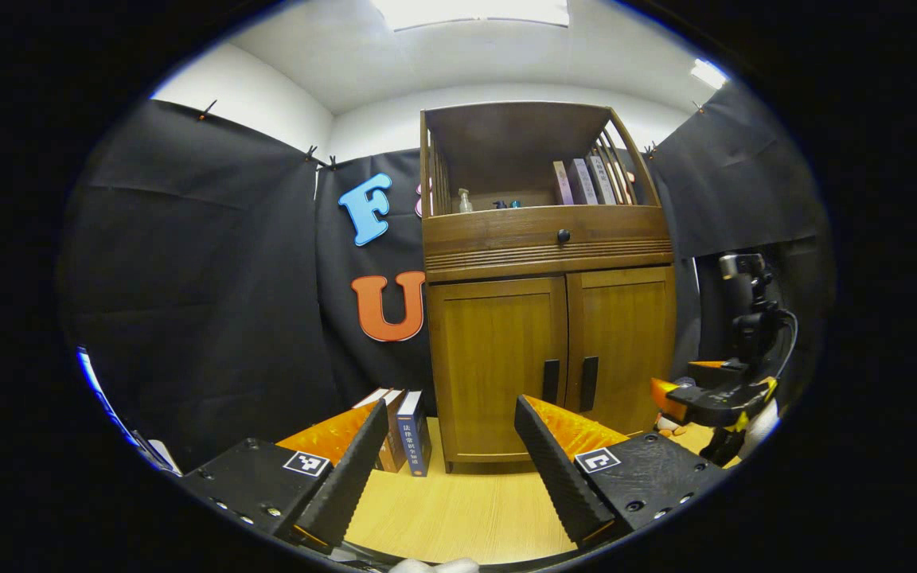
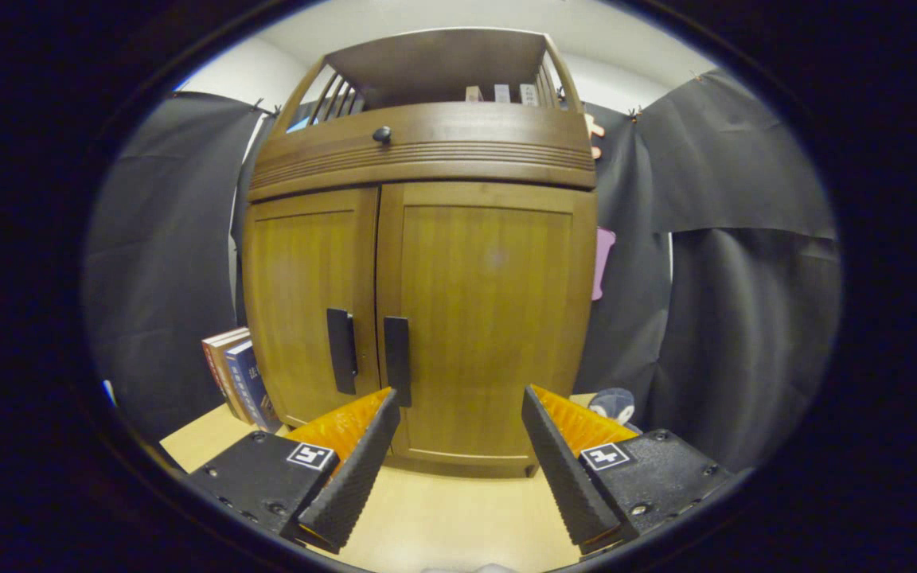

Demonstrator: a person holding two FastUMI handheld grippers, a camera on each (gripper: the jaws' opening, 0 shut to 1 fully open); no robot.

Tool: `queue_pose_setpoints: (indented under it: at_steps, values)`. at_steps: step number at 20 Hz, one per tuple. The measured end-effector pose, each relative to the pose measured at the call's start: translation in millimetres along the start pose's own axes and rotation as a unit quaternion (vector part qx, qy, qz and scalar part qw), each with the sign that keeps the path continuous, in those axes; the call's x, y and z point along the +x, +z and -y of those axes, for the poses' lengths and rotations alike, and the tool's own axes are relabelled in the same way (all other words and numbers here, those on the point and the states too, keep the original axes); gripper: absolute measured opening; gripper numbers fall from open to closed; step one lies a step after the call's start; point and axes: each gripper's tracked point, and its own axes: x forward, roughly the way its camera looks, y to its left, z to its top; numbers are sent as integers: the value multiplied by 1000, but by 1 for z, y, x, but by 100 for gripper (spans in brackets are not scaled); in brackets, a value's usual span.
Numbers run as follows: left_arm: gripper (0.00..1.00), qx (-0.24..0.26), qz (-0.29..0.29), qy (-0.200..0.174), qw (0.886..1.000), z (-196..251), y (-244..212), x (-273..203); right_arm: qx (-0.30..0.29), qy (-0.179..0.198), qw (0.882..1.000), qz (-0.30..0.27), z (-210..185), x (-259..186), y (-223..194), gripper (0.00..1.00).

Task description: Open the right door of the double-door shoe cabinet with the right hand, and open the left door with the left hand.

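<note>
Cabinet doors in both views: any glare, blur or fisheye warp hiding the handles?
Left gripper view: ceiling light blown out at the top, cabinet sharp and evenly lit, both door handles crisp, edges only mildly curved. Right gripper view: closer in, the drawer front bows strongly, a faint soft sheen on the right door, handles still sharp, no motion blur.

A recording booth: black cloth walls (pinned up) surround a wooden shoe cabinet on a table.

A warm brown wood grain is seen on the cabinet, with black handles; the worktop is pale wood, and a book left of the left tool appears dark blue.
</note>
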Motion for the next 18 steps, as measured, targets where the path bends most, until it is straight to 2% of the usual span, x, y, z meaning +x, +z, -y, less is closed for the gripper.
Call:
queue_pose_setpoints:
  at_steps: [4, 9, 10, 13, 18]
  values:
    - [96, 8, -2, 26, 1000, -9, 4, 1, 12, 31, 999, -18, -28, 51, -7, 98]
    - [96, 10, -12, 53, 998, -15, -3, 0, 18, 30, 999, -34, -45, 105, -10, 93]
    - [96, 12, -15, 57, 998, -17, -5, -1, 22, 30, 998, -44, -48, 115, -14, 88]
    - [96, 17, -19, 72, 997, -23, -6, -3, 27, 32, 997, -59, -57, 141, -22, 81]
    - [96, 15, -28, 81, 996, -26, -10, -7, 33, 34, 997, -68, -69, 159, -23, 64]
